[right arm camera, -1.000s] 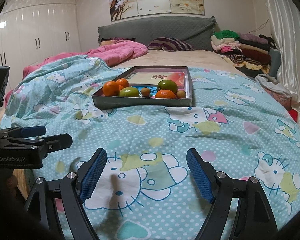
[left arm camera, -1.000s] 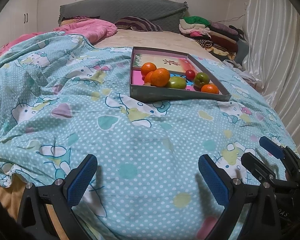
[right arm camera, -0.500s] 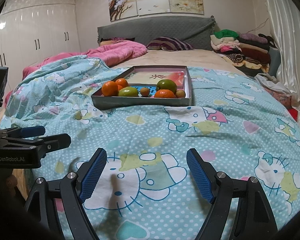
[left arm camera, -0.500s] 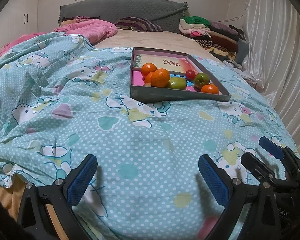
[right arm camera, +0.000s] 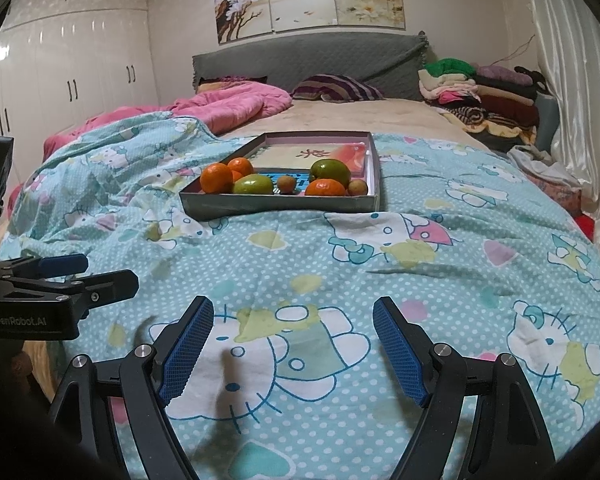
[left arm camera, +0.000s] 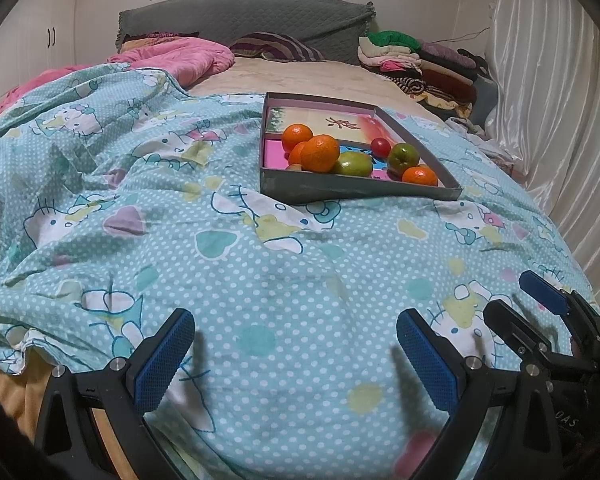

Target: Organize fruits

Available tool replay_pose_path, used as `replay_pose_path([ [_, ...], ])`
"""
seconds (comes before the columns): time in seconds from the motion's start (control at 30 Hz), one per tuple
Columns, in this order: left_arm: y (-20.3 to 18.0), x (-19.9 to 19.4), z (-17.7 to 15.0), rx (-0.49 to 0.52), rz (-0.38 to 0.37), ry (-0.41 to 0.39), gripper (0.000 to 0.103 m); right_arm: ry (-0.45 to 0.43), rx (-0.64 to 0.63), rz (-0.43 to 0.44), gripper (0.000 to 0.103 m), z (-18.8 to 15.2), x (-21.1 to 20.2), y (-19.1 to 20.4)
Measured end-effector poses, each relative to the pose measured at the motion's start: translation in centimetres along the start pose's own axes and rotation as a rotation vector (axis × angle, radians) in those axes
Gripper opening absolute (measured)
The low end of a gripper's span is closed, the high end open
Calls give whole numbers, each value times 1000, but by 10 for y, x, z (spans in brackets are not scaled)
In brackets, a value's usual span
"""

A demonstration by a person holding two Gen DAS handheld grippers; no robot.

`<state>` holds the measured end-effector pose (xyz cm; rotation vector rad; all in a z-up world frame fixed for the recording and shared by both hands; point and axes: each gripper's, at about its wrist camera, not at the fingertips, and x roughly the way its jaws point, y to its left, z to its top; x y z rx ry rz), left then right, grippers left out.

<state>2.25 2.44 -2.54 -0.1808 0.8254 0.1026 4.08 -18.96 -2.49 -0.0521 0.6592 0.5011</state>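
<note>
Nothing of note has moved since the earlier frames: both grippers and every fruit hold the same places, with only a slight drift of the right wrist view.

Left gripper (left arm camera: 296, 356): black frame, blue ribbed pads, jaws spread wide, holding nothing, low over the near edge of the bed.
Right gripper (right arm camera: 293, 350): same make, jaws likewise spread and empty, just right of the left one.

Shallow grey cardboard tray (left arm camera: 356, 190): rests on the teal polka-dot cartoon-cat quilt (left arm camera: 260, 280), well beyond both grippers, right of centre in the left wrist view.

Contents, all gathered in the near half of the tray:
- three orange mandarins (left arm camera: 319, 153), clustered at the left, touching
- one pale green oval fruit (left arm camera: 354, 164), just right of that cluster
- one small red round fruit (left arm camera: 380, 145), behind it
- one green-and-reddish round fruit (left arm camera: 403, 158), further right
- one orange mandarin (left arm camera: 419, 176), at the near right
- two small brown round fruits (right arm camera: 357, 188), seen best from the right wrist view

No fruit lies loose on the quilt. Kinds are partly grouped, yet one mandarin sits apart from the other three. Judgement: this fits either fruit gathered and awaiting sorting, or an arrangement taken as finished; the frames do not settle which.
</note>
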Motion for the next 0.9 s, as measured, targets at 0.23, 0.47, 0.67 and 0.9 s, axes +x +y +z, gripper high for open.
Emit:
replay_pose_path([
  [0.23,0,0,0,0,0,0,102,6,0,2,83,0,2,0],
  [0.47,0,0,0,-1,-3,1,102,5,0,1,83,-1,2,0],
  [0.67,1,0,0,2,-6,-1,102,2,3,-5,83,0,2,-1],
  [0.9,12,6,7,-4,19,-6,102,-7,17,-36,83,5,4,-10],
])
